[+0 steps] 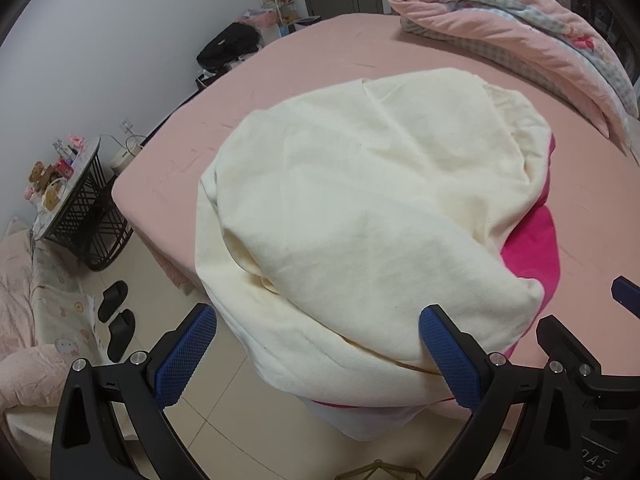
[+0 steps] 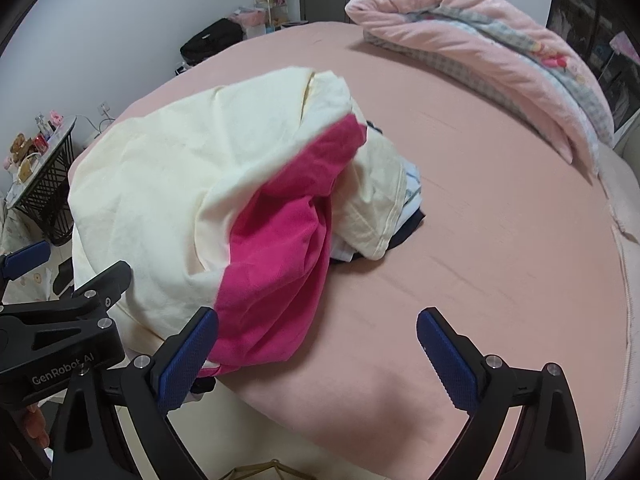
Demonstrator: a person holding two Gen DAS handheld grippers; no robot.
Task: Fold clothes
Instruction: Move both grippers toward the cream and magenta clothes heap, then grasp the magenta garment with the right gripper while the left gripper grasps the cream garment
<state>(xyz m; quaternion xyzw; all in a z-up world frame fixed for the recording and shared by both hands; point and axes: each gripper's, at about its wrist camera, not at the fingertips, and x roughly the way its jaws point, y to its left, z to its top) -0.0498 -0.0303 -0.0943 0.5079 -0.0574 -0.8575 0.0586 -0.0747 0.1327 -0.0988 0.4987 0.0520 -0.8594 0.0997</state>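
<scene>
Clothes pile: cream garment [image 1: 360, 200], uppermost, crumpled, at the near edge of the bed [image 1: 360, 48], its lower hem drooping over the edge toward the floor; magenta garment [image 2: 280, 240] beneath it, showing at about 4 o'clock of the cream one in the left view, bulging at centre in the right view; dark and pale items [image 2: 408, 208] tucked under the far side, kind not determinable.

Left gripper [image 1: 316, 344]: jaws spread wide, holding nothing; the right finger touches or lies just in front of the cream hem at 5 o'clock, contact uncertain.

Right gripper [image 2: 318, 344]: jaws spread wide, empty; left finger just beside the magenta cloth, right finger over bare sheet.

Surroundings: rolled pink quilt [image 2: 480, 28] at 1 o'clock, well apart; wire side table [image 1: 80, 208] at 9 o'clock; black slippers [image 1: 116, 316] on the floor.

Risks, judged: a pinch at the hem may catch both layers, so cream and magenta lift together; the overhanging weight may drag the pile off the bed once disturbed; nothing is folded yet.
</scene>
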